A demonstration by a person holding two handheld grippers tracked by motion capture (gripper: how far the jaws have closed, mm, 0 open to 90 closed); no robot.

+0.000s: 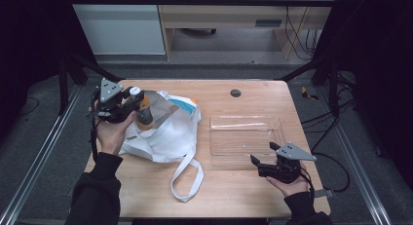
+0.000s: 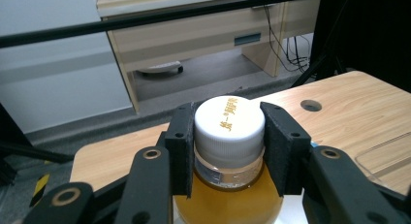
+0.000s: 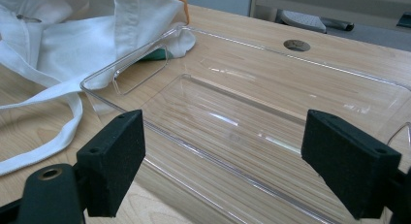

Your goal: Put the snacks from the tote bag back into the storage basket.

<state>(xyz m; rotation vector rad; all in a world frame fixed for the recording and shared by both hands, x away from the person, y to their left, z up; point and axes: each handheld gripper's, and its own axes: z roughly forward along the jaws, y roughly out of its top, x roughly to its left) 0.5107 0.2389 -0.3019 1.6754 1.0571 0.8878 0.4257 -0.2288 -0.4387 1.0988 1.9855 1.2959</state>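
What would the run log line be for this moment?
left gripper: shut on bottle cap, above bag | right gripper: open, idle by tray | tray: holds nothing | phase: unpacking bottle

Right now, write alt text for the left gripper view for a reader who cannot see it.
The left tongs, black with padded jaws, grip a clear plastic bottle of amber liquid at its neck, under its white ribbed screw cap. Behind lie a light wooden table and a pale wooden desk.

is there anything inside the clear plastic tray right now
No, the clear tray shows bare wood grain through its bottom, while the left tongs hold the bottle away from it.
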